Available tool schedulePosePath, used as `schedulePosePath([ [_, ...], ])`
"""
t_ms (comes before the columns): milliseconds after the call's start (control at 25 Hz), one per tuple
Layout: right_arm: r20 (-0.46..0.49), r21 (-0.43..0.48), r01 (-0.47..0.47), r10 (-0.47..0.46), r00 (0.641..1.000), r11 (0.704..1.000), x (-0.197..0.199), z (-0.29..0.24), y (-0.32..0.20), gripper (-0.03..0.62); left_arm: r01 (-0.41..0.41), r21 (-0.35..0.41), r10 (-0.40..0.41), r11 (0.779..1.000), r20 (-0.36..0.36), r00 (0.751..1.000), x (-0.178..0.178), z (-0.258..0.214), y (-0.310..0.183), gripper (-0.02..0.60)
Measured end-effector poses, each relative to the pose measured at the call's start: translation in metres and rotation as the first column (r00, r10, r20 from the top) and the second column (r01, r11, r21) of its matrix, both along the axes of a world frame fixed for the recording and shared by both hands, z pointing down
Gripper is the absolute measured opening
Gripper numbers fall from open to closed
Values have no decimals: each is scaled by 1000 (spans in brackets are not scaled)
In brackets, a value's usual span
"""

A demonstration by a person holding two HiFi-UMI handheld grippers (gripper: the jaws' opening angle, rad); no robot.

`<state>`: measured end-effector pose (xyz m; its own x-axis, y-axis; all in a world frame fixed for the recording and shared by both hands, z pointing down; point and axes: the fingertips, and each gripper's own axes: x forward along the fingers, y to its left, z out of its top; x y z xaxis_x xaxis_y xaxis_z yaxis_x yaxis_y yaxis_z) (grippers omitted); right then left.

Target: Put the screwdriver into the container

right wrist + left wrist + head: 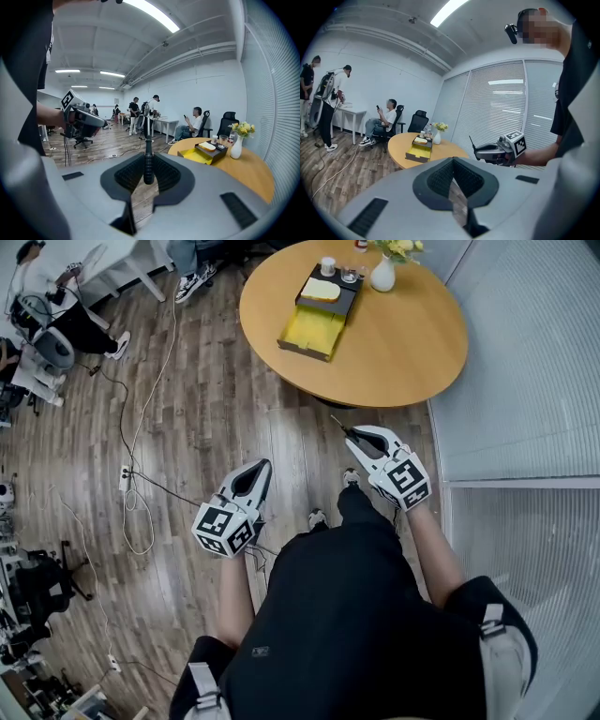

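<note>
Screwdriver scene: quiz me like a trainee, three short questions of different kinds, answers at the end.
1. True or false: the right tool grips the screwdriver.
2. The yellow container sits on: A the floor, B the round table, C a chair.
3. Fill in: between the left tool's closed jaws there is ____.
Key: 1 true; 2 B; 3 nothing.
</note>
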<state>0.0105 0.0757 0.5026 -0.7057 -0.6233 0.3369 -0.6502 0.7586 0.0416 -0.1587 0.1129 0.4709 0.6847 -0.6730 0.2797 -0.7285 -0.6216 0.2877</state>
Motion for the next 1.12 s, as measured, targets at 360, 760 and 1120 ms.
schedulePosePath([
  [360,15,-2,-8,8,1000,1000,28,0,-40,57,26,2,-26,1000,-5,1000,23,1,-37,3],
  [760,-26,29,46,-45,999,998,56,-3,-110,57,79,33,-80,996,11,997,50,-15,-97,3],
  [1120,-34,26,84,-83,996,996,90,0,-156,57,119,39,-120,992,14,993,86,-14,-140,3],
])
